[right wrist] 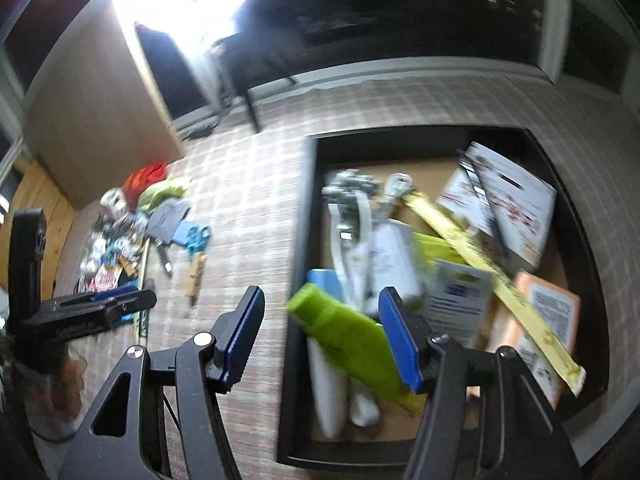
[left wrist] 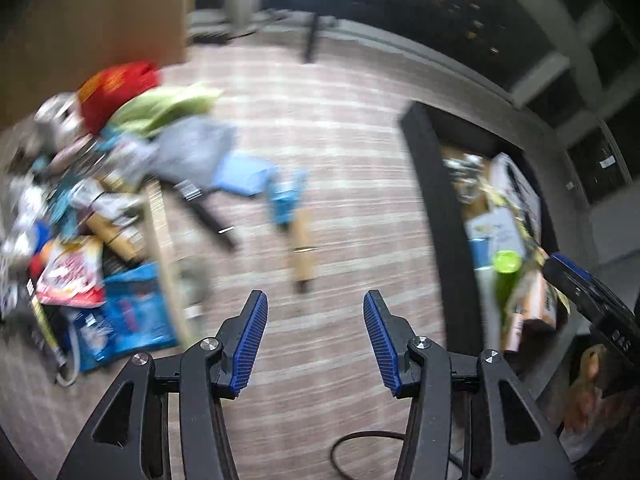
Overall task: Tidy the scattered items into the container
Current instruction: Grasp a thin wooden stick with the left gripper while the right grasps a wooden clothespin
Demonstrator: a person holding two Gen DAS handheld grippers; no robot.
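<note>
The black rectangular open-topped container [right wrist: 576, 216] stands on the checked pinkish carpet floor [right wrist: 256, 208], already partly filled: a bright green plastic bottle [right wrist: 344, 340] lies near its left wall, with a long yellow ruler-like strip [right wrist: 492, 276] slanting across a white printed booklet [right wrist: 516, 200] and an orange packet [right wrist: 548, 316]. The right gripper [right wrist: 322, 336] hovers over the container's left edge, jaws standing wide apart; the green bottle shows between them in the right wrist view but neither pad touches it. The left gripper [left wrist: 316, 340] hangs above bare carpet between the container and the clutter, jaws likewise parted with nothing between them. The scattered pile of mixed items [left wrist: 100, 208] lies well apart from the container, beside a brown wooden cabinet [left wrist: 100, 12], and includes a red bag [left wrist: 116, 88], a lime-green cloth [left wrist: 168, 104] and what appears, through motion blur, to be blue-handled scissors [left wrist: 286, 196] at its near fringe.
</note>
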